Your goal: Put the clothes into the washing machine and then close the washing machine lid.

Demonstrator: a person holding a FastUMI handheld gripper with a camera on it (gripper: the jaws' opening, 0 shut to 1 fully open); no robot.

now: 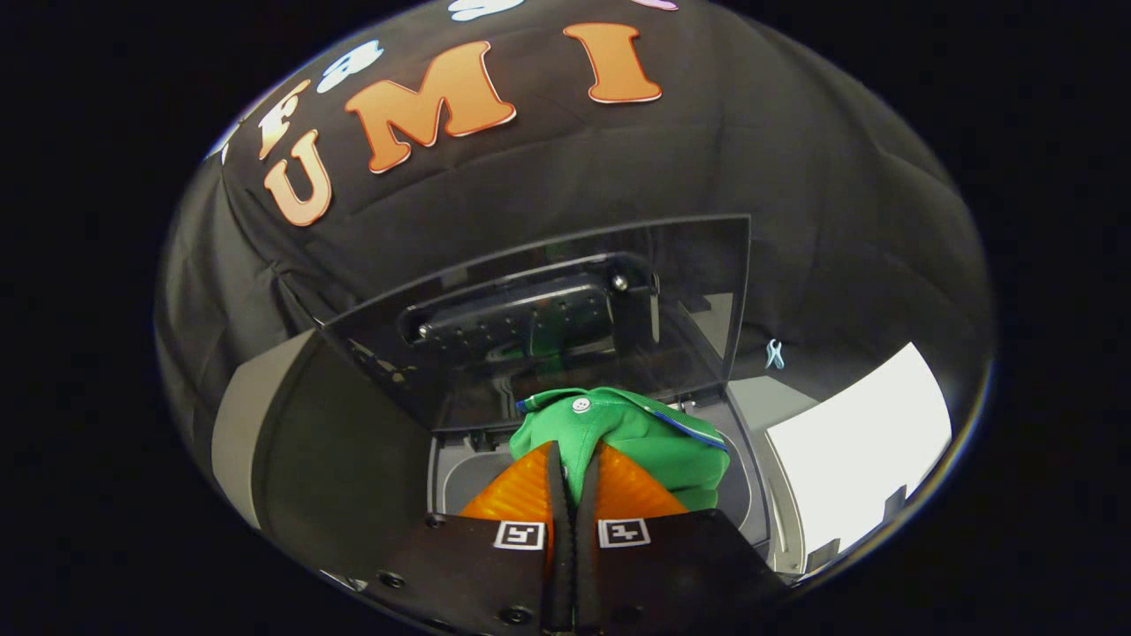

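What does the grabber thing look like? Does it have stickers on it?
The tool has two bright orange fingers with a ribbed surface and black toothed strips along their inner edges. Each finger sits on a flat black plate with dark screws. Near each finger's base is a small square sticker, white with a black blocky pattern.

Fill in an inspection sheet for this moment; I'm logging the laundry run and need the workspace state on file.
Surface: washing machine top, grey, flanking the opening.
Job's things: green garment with a white button, pinched above the open drum; dark transparent lid raised upright behind it.
Clutter: nothing seen.
Grippers: gripper shut on the garment, orange fingers pressed together around a fold of cloth.
Cables: nothing seen.
Surroundings: black cloth wall behind; bright white panel beside the machine.
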